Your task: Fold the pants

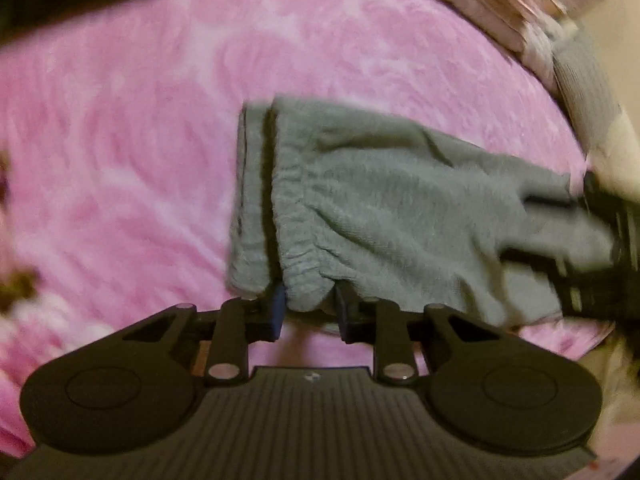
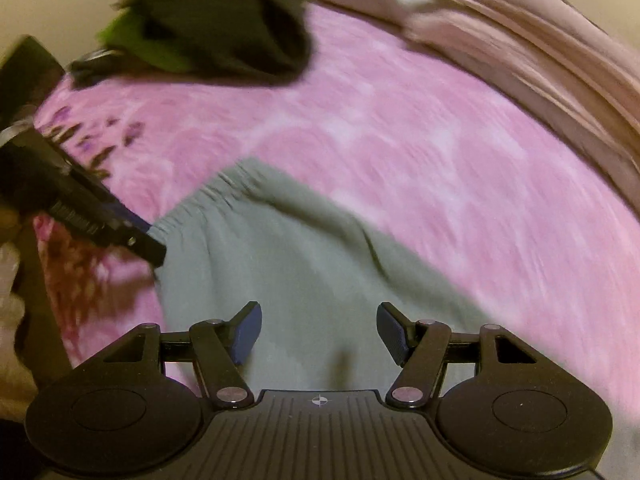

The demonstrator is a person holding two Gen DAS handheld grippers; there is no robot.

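Grey-green fleece pants (image 1: 400,208) lie on a pink blanket (image 1: 120,160), with the elastic waistband (image 1: 296,232) at their left end. My left gripper (image 1: 310,316) is shut on the near corner of the waistband, where fabric bunches between its blue pads. The right wrist view shows the left gripper (image 2: 148,240) pinching the waistband edge of the pants (image 2: 288,272). My right gripper (image 2: 320,332) is open, its fingers spread wide just above the pants with nothing clamped between them. In the left wrist view the right gripper (image 1: 600,236) sits at the pants' far right end.
A folded brownish-pink blanket (image 2: 540,60) lies along the far edge of the bed. A dark garment with green lining (image 2: 224,24) rests at the back left. Pink blanket (image 2: 440,160) stretches beyond the pants. Both views are motion-blurred.
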